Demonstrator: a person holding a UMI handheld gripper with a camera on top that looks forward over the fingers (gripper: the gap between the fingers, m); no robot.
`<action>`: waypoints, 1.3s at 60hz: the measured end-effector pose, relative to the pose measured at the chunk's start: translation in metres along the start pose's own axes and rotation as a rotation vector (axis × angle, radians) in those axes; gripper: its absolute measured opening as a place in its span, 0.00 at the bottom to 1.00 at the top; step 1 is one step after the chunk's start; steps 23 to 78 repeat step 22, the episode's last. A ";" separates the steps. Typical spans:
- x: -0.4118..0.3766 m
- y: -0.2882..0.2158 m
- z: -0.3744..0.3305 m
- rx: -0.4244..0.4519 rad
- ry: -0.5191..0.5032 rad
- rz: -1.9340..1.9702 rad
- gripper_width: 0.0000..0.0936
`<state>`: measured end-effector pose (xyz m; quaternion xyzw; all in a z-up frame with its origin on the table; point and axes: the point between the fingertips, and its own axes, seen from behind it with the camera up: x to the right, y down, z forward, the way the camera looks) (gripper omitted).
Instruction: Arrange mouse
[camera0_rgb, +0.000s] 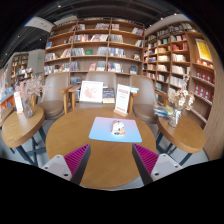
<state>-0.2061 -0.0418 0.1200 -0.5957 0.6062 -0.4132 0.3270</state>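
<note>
Gripper (110, 160) held wide, nothing between pads. Mouse (118, 127) seen at 12 o'clock on blue mat (105, 132), round table (75, 140); approach lined up, judged.

Warm, even indoor light fills the room; the round table (108, 150) shows soft sheen and faint shadows, while bookshelves (95, 48) bow strongly outward, details softly blurred throughout
</note>
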 end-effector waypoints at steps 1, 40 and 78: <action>0.001 0.002 -0.003 0.000 0.004 -0.004 0.91; 0.011 0.002 -0.039 0.031 0.007 -0.020 0.92; 0.011 0.002 -0.039 0.031 0.007 -0.020 0.92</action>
